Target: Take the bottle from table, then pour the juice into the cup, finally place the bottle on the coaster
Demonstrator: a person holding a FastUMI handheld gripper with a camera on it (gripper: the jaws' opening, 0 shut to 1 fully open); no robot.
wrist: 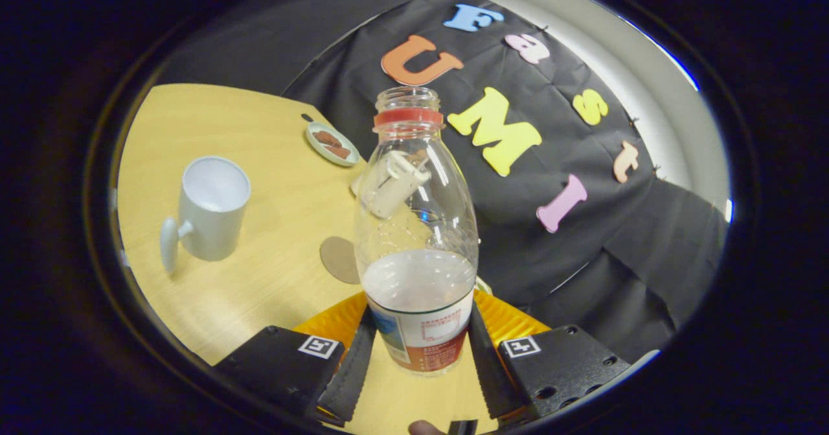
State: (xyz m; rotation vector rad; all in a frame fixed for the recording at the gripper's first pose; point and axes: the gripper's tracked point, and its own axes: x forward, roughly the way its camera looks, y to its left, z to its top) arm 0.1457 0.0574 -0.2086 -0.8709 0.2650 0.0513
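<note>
Between the two fingers of the gripper, a clear plastic bottle is standing upright, and both fingers are pressing against its labelled lower part, so the gripper is closing firmly on it. Whether the bottle's base is touching the counter cannot be told. Its neck is standing open with no cap on it, and a red ring is sitting just below the mouth. Pale, cloudy juice is filling only the lower part of the bottle, reaching just above the label; the upper part is showing clear. Beneath and just behind the bottle, an orange ribbed mat is lying on the counter. Just beside the bottle on its left, a round brown coaster is lying flat on the wooden counter, partly hidden behind the bottle. Further left, well apart from the bottle, a white cup is standing upright with its handle pointing left and its mouth open. Beyond the coaster, near the far edge of the counter, a small dish is holding brown pieces
</note>
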